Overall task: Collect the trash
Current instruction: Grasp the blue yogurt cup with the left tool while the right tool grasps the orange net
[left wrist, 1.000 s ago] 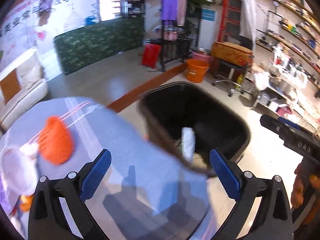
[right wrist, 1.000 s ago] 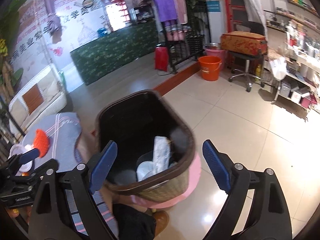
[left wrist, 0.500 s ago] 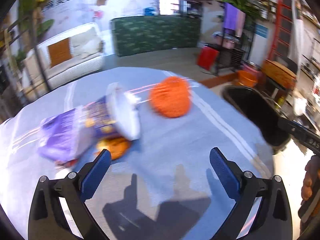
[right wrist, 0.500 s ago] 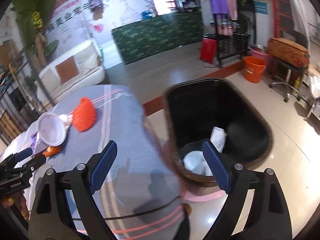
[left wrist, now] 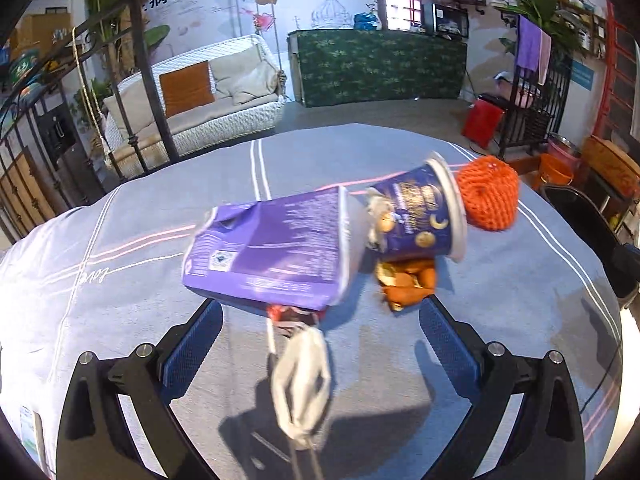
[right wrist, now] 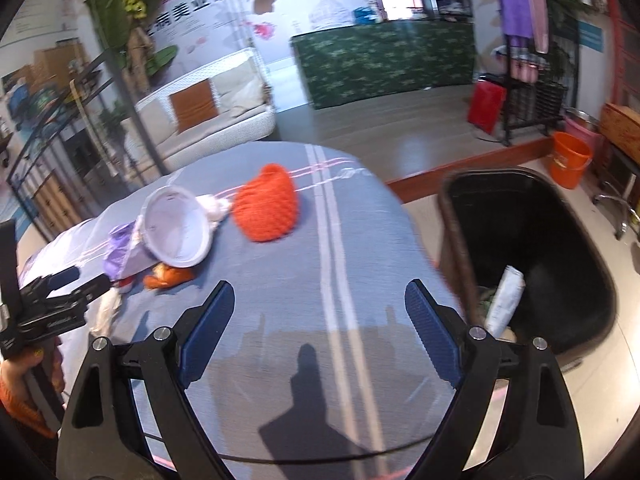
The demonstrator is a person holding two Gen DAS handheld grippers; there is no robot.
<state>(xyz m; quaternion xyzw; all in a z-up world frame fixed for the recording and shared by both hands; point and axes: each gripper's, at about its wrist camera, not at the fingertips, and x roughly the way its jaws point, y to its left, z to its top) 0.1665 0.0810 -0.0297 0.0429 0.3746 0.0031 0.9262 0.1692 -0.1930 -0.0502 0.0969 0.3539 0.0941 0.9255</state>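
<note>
A heap of trash lies on the blue-clothed table (left wrist: pixel 140 280): a purple snack bag (left wrist: pixel 268 256), a tipped purple cup (left wrist: pixel 420 216), orange peel scraps (left wrist: pixel 408 280), an orange foam net (left wrist: pixel 488 196) and a grey crumpled wrapper (left wrist: pixel 304 384). My left gripper (left wrist: pixel 316 344) is open, and the wrapper lies between its fingers. My right gripper (right wrist: pixel 320 320) hangs open over bare cloth, nearer than the orange net (right wrist: pixel 268 208) and the cup (right wrist: pixel 176 228). The black trash bin (right wrist: pixel 532 236) stands beside the table on the right, with a white wrapper (right wrist: pixel 506 300) inside.
A white sofa (left wrist: pixel 200 96) and a green counter (left wrist: pixel 380 68) stand beyond the table. An orange bucket (right wrist: pixel 570 160) and a dark metal rack (right wrist: pixel 528 88) are on the floor past the bin. A person's hand (right wrist: pixel 28 360) holds the left gripper at the left edge.
Both views have swung left from the bin to the table. The trash heap now fills the left wrist view, and the bin has slid to the right edge of the right wrist view.
</note>
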